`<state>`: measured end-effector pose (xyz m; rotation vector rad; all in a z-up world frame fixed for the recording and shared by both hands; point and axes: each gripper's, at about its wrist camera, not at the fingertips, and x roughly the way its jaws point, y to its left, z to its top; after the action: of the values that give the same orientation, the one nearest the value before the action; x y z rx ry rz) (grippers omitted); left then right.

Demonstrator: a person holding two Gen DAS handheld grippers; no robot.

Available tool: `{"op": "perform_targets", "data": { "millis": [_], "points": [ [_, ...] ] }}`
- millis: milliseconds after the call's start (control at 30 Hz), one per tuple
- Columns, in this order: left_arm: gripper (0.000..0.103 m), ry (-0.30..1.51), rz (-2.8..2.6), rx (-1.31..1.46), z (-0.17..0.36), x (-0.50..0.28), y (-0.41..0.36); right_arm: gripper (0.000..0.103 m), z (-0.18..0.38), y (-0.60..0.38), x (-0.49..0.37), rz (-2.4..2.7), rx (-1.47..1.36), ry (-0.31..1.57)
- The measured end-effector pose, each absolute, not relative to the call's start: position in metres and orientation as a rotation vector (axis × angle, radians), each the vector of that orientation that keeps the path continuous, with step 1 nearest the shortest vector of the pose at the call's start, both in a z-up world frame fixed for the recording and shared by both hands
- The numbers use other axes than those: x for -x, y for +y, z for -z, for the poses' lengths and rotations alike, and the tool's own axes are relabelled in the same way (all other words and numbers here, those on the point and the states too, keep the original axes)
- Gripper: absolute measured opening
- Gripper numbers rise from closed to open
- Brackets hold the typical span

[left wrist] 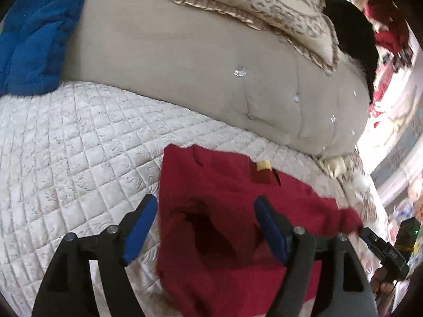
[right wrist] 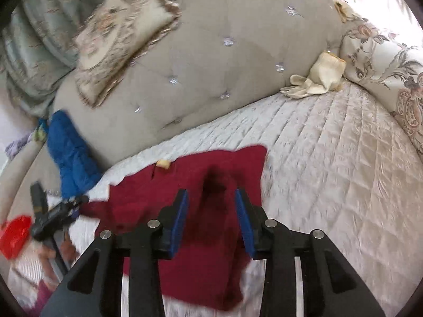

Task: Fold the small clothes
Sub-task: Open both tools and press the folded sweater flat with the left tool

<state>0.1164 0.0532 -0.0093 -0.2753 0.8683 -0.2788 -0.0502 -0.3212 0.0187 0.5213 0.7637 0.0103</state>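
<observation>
The red garment (left wrist: 238, 211) lies flat on the quilted bed cover (left wrist: 66, 145). The left gripper (left wrist: 206, 227) hangs over it, jaws wide open. The right gripper (right wrist: 211, 211) is open too, holding nothing. A blue jacket (right wrist: 71, 155) lies at ten o'clock.

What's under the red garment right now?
The red garment lies on the white quilted cover, which shows around its edges. Whatever sits directly beneath the cloth is covered and cannot be seen.
</observation>
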Motion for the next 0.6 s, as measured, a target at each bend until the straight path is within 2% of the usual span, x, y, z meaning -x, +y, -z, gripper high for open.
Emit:
{"op": "perform_targets", "data": {
  "millis": [167, 300, 467, 600],
  "points": [
    [0.079, 0.903, 0.39, 0.102, 0.011, -0.104, 0.039, 0.016, -0.002, -0.286, 0.06, -0.086, -0.404, 0.867],
    [0.079, 0.945, 0.399, 0.051, 0.023, -0.107, 0.03, 0.016, 0.009, -0.256, 0.014, -0.123, -0.247, 0.923],
    [0.079, 0.896, 0.321, 0.163, 0.02, -0.121, 0.049, 0.016, 0.006, -0.269, -0.06, -0.042, -0.294, 0.833],
    [0.079, 0.888, 0.242, 0.205, 0.021, -0.129, 0.062, 0.016, 0.031, -0.303, -0.098, 0.136, -0.368, 0.912]
  ]
}}
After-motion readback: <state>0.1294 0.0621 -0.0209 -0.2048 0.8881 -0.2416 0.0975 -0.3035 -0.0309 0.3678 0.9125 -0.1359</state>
